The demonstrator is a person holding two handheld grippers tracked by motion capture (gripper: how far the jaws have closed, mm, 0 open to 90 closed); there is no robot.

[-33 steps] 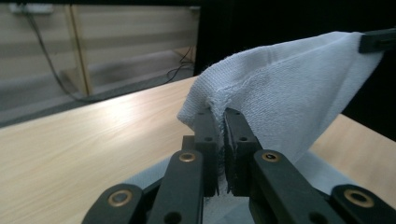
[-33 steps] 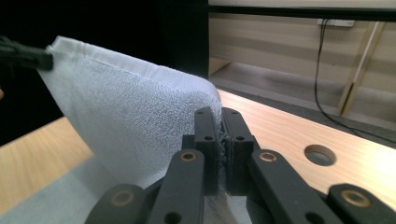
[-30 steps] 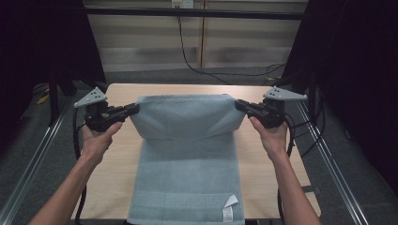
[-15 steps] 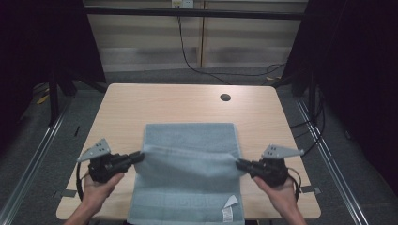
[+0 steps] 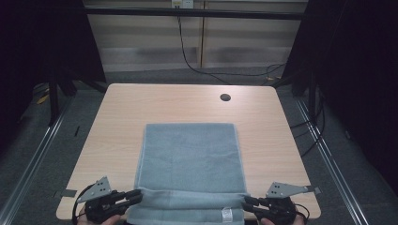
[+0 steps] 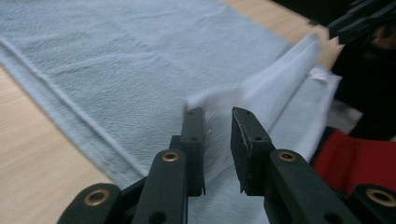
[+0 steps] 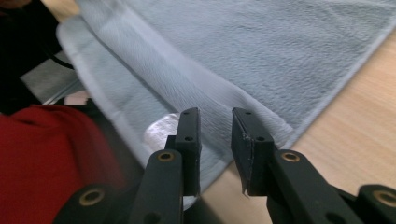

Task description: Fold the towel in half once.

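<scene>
A grey towel [image 5: 190, 159] lies flat on the wooden table [image 5: 263, 122], and its far end has been brought over to the near edge, where it makes a thick fold [image 5: 187, 199]. My left gripper [image 5: 137, 196] is at the fold's left corner and my right gripper [image 5: 245, 201] at its right corner. In the left gripper view the jaws [image 6: 217, 114] have just been opening, with the blurred towel corner [image 6: 210, 100] loose in the gap. In the right gripper view the jaws [image 7: 215, 114] have also just been opening, parted over the towel's folded edge [image 7: 243, 107] without pressing on it.
A round cable hole [image 5: 225, 97] sits near the table's far right. A white label [image 5: 227, 214] hangs at the towel's near edge. Metal rails [image 5: 42, 154] run along both sides of the table. Red clothing [image 7: 42, 154] lies close behind the near edge.
Both grippers came down and toward the near edge, carrying the towel's far end over onto its near end. Their jaws, shut on the corners before, now stand apart.
</scene>
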